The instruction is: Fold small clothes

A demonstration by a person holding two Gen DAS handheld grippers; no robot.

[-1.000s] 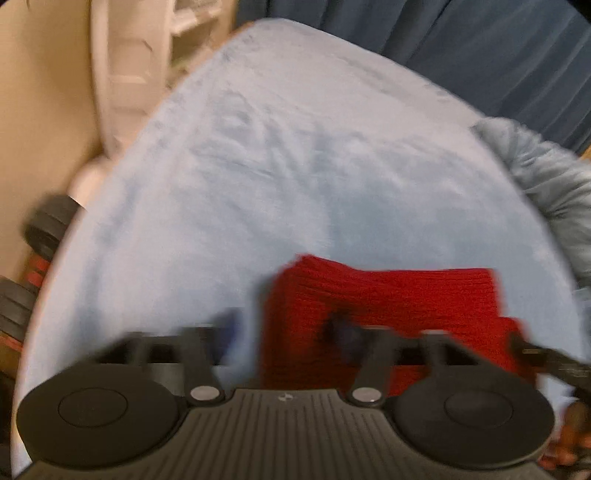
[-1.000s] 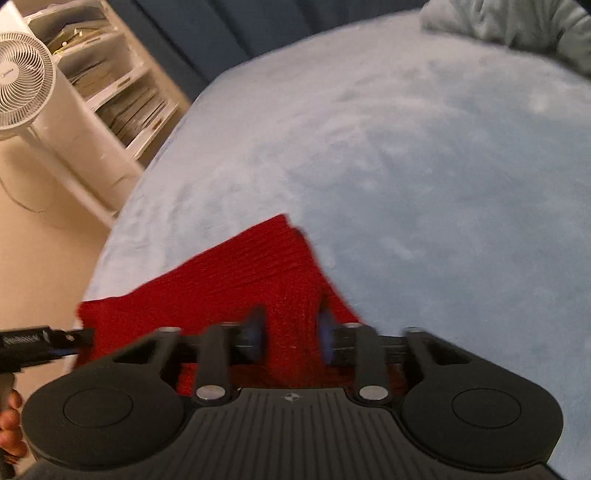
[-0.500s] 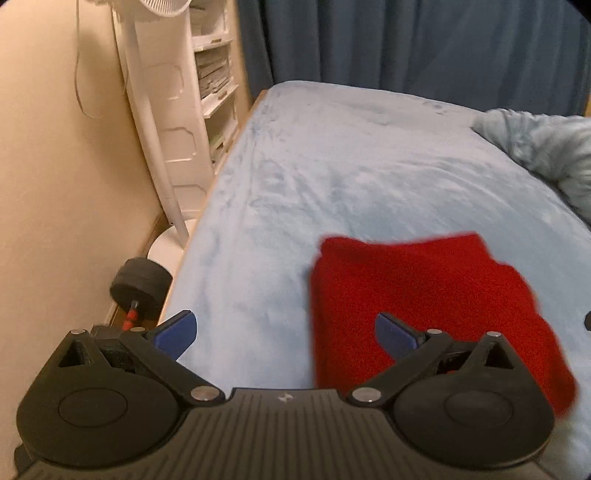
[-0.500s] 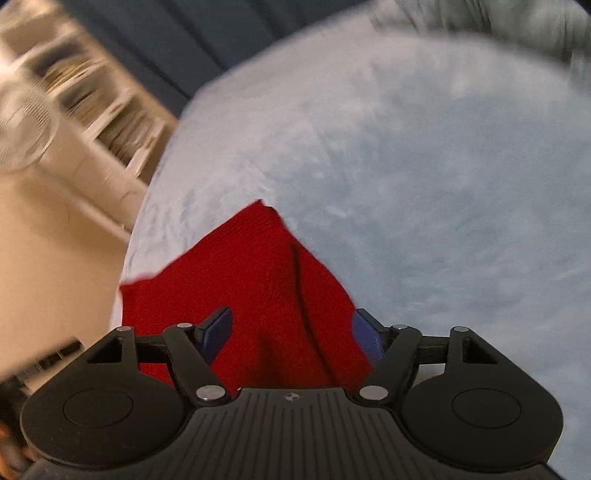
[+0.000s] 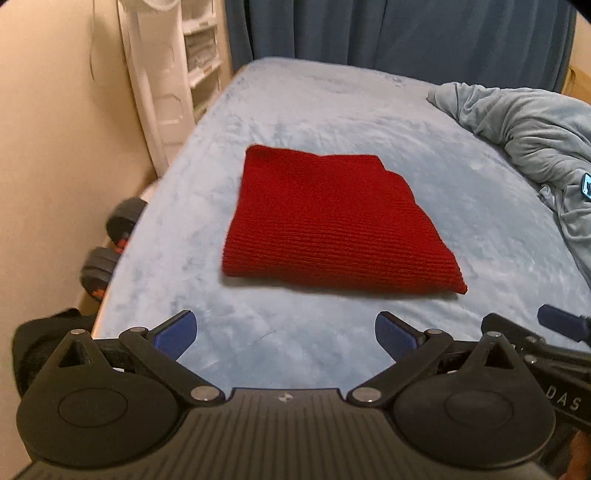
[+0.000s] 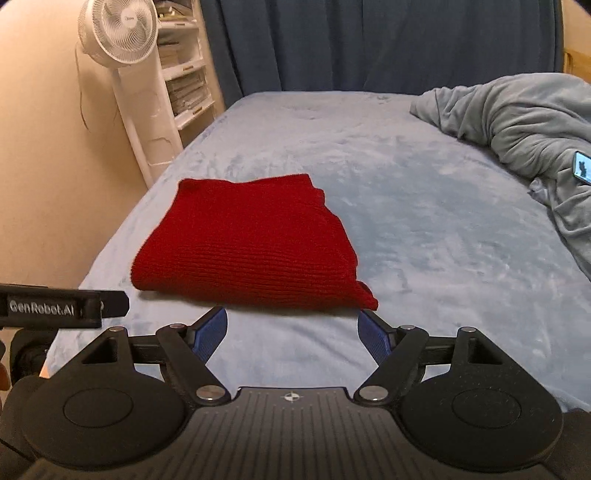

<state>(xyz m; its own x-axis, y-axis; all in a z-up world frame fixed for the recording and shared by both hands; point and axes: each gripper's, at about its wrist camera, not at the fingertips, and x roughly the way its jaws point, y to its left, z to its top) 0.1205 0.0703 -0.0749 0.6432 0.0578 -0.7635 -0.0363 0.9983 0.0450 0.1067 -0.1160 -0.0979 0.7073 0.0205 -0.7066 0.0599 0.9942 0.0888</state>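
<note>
At the bottom of the left wrist view the left tongs (image 5: pixel 284 334) stand spread wide with nothing between their blue pads, hovering over bare bedsheet short of the cloth. The right tongs (image 6: pixel 293 334) at the bottom of the right wrist view are likewise wide apart and empty, their tips just short of the near edge of the cloth. Each view catches part of the other tool at its lower side edge. Just beyond, in the middle of both frames, the red knit garment (image 5: pixel 332 225) lies folded flat into a rough rectangle on the pale blue bed (image 5: pixel 332 110), toward the bed's left side, touched by neither tongs. At the left edge of the left view, black dumbbells (image 5: pixel 110 240) sit on the floor beside the bed. Farther back on the right lies a rumpled grey-blue blanket (image 6: pixel 517 118). In the upper left stand a white fan (image 6: pixel 118 29) and white shelves (image 6: pixel 184 85), and dark blue curtains (image 6: pixel 369 40) hang behind the bed.
</note>
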